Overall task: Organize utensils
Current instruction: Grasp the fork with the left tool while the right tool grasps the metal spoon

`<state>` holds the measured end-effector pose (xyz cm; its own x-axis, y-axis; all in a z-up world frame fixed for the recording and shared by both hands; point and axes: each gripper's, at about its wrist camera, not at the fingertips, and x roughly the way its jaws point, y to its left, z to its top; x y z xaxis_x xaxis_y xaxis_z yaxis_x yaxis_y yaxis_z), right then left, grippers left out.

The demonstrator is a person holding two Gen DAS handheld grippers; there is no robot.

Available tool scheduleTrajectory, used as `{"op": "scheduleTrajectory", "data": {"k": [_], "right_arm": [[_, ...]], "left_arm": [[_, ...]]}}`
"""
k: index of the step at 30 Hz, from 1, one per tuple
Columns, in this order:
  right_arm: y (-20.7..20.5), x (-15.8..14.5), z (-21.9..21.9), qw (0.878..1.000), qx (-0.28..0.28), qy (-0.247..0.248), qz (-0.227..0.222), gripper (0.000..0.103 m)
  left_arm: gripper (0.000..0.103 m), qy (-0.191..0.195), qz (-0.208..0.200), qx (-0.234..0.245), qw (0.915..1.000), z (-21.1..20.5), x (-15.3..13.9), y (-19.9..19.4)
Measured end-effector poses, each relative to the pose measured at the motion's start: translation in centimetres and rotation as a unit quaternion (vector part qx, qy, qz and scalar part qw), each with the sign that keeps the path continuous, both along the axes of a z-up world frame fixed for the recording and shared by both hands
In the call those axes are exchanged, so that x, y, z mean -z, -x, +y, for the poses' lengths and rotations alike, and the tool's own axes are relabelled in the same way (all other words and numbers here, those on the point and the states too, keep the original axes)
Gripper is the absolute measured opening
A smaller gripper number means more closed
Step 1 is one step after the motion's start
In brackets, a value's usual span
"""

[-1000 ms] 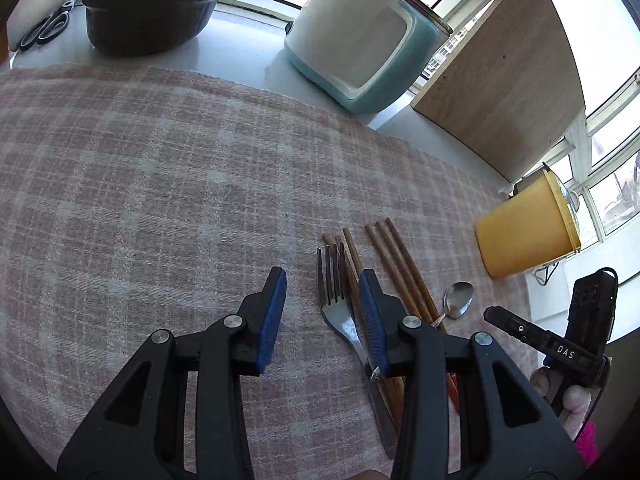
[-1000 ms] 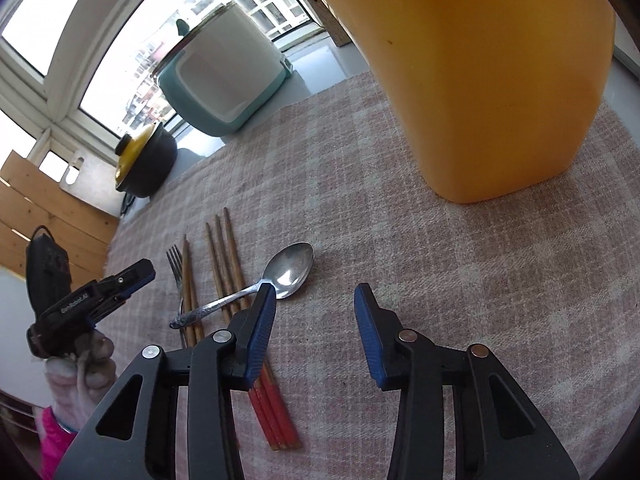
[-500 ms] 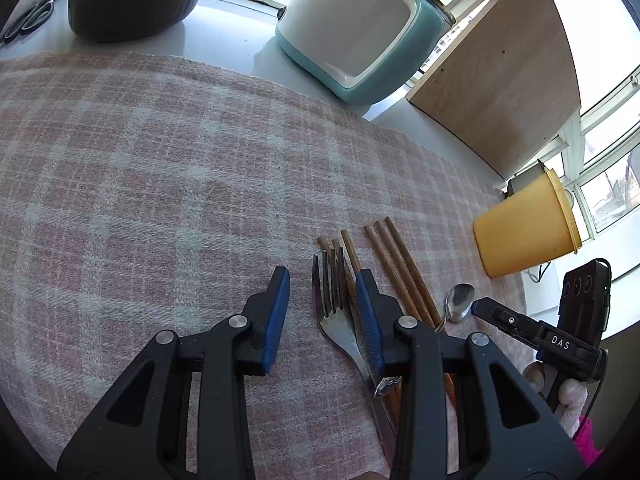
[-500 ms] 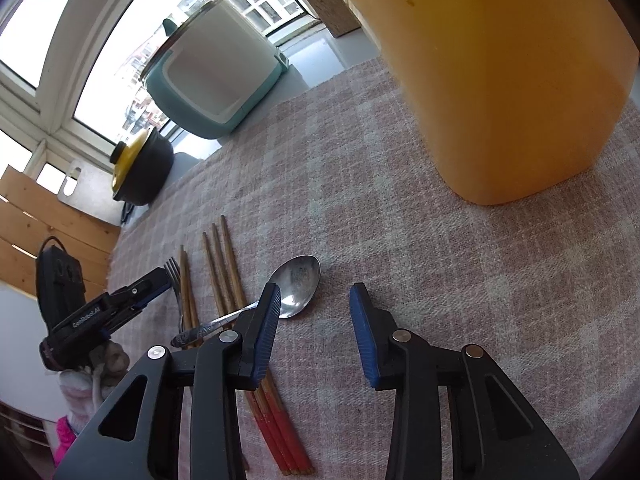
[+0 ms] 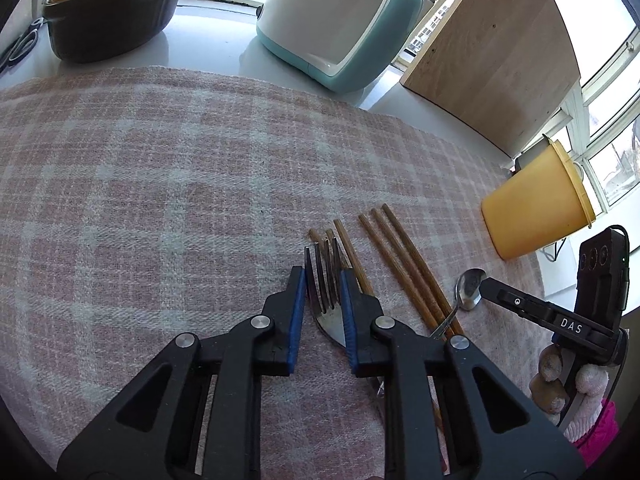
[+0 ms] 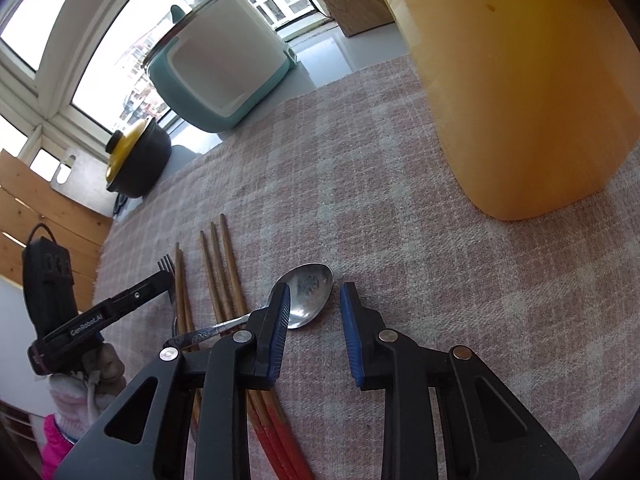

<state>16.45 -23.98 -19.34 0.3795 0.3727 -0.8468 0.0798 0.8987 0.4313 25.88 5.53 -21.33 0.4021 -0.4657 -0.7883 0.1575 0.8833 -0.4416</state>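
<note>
A metal fork (image 5: 326,280) lies on the pink checked cloth (image 5: 160,184), over some wooden chopsticks (image 5: 352,256). My left gripper (image 5: 323,276) sits around the fork's head, its blue pads close on either side, still a little apart. More chopsticks (image 5: 404,264) lie to the right, with a metal spoon (image 5: 469,284) across them. In the right wrist view my right gripper (image 6: 312,300) is open just in front of the spoon (image 6: 308,294), bowl between the fingertips. The fork (image 6: 168,270) and chopsticks (image 6: 224,272) lie to its left. The yellow holder cup (image 6: 520,80) stands close at the right.
A teal and white cooker (image 5: 340,28) and a dark pot with a yellow lid (image 5: 108,12) stand behind the cloth. A wooden panel (image 5: 492,64) is at the back right. Scissors (image 5: 18,46) lie at the far left.
My left gripper moved right over the fork and its jaws narrowed around the fork's head. My right gripper moved left toward the spoon bowl and stayed open.
</note>
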Motion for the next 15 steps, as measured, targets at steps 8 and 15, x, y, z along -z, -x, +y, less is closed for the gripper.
{"op": "scheduleTrajectory", "data": {"k": [8,15], "right_arm": [[-0.12,0.30,0.56,1.000,-0.006,0.008,0.000,0.008],[-0.42,0.47,0.95,1.000,-0.010,0.008,0.004,0.006]], "left_arm": [[0.006,-0.003,-0.008,0.000,1.0000,-0.23,-0.33,0.31],[0.006,-0.011,-0.012,0.001,0.9999,-0.93,-0.52,0.45]]}}
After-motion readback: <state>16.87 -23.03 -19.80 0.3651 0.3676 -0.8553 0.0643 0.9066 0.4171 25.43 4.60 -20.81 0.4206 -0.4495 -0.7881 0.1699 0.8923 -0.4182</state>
